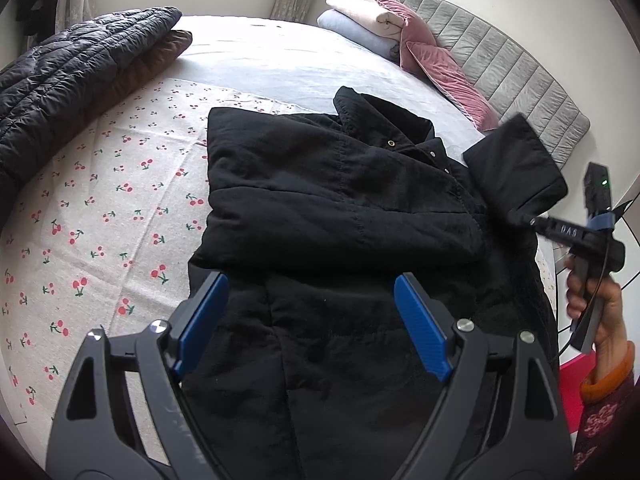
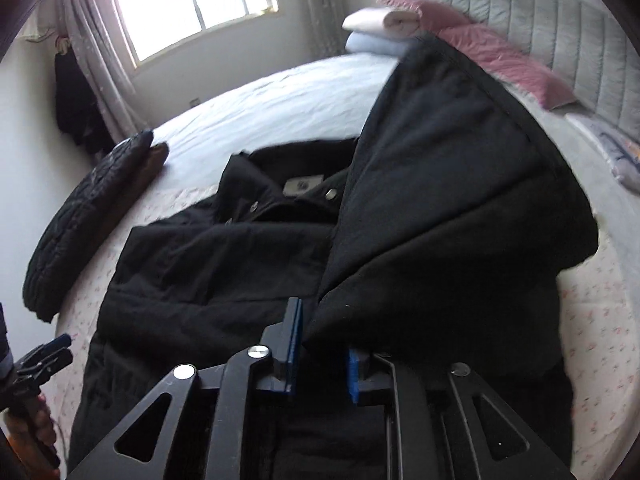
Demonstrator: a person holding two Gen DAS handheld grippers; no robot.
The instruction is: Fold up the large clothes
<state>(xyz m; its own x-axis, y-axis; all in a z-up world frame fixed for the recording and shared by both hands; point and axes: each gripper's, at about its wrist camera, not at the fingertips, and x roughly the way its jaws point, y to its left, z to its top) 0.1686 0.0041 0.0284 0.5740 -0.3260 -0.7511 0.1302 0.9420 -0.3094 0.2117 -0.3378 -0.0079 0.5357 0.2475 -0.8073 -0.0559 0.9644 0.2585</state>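
L gripper (image 1: 308, 292): matte black frame w/ triangular cutouts, silver screws, blue ribbed pads (image 1: 420, 326). R gripper (image 2: 322, 344): same build, black cable, green LED, white lettering. Right hand (image 1: 592, 304): bare skin, orange cuff, maroon floral sleeve.

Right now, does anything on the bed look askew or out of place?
Only the expected mid-fold state: the black coat's right sleeve is lifted off the bed, clamped in the right hand-held gripper, while the left sleeve already lies folded across the chest. The left hand-held gripper is open. Nothing looks damaged.
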